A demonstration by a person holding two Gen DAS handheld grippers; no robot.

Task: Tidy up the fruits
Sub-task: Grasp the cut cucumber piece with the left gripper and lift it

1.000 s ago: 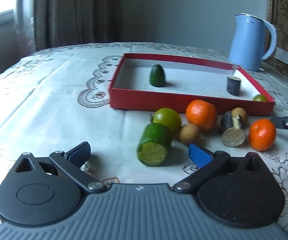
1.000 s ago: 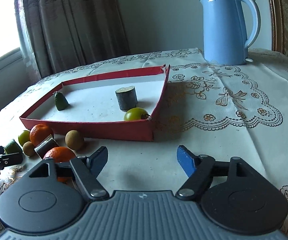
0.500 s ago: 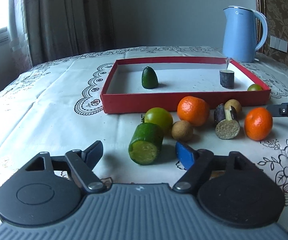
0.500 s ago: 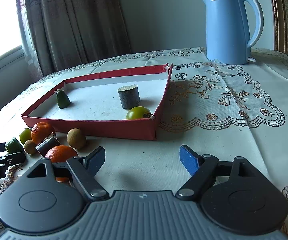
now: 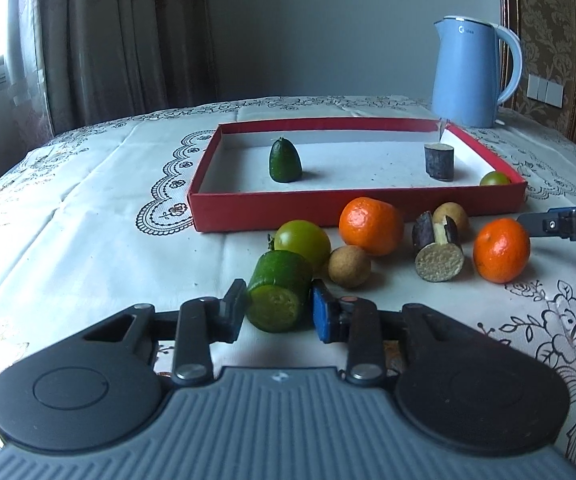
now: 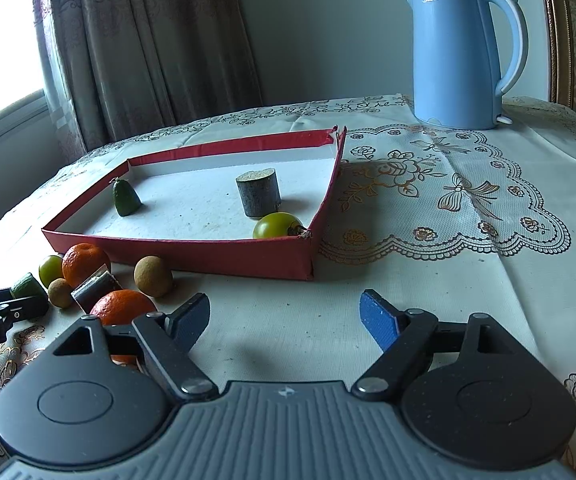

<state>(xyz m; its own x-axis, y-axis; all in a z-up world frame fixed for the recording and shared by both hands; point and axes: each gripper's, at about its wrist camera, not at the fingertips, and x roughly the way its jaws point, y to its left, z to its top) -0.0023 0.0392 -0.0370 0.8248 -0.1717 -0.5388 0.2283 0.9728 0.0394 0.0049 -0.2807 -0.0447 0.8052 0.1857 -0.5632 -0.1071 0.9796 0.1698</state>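
My left gripper [image 5: 278,310] has closed around a green cucumber chunk [image 5: 278,294] lying on the tablecloth; both pads touch its sides. Beyond it lie a green tomato [image 5: 303,241], two brown round fruits [image 5: 349,266], two oranges [image 5: 371,225], and a dark cut chunk [image 5: 438,248]. The red tray [image 5: 328,208] holds a cucumber tip [image 5: 285,161], a dark cylinder [image 5: 439,161] and a green tomato [image 5: 495,179]. My right gripper [image 6: 286,316] is open and empty over bare cloth in front of the tray [image 6: 208,254].
A blue kettle [image 6: 464,56] stands behind the tray at the right. The right gripper's tip [image 5: 568,222] shows at the right edge of the left wrist view. Curtains and a window are at the back left.
My left gripper moved forward and its fingers closed from wide open onto the cucumber chunk. The right gripper stayed nearly still and open.
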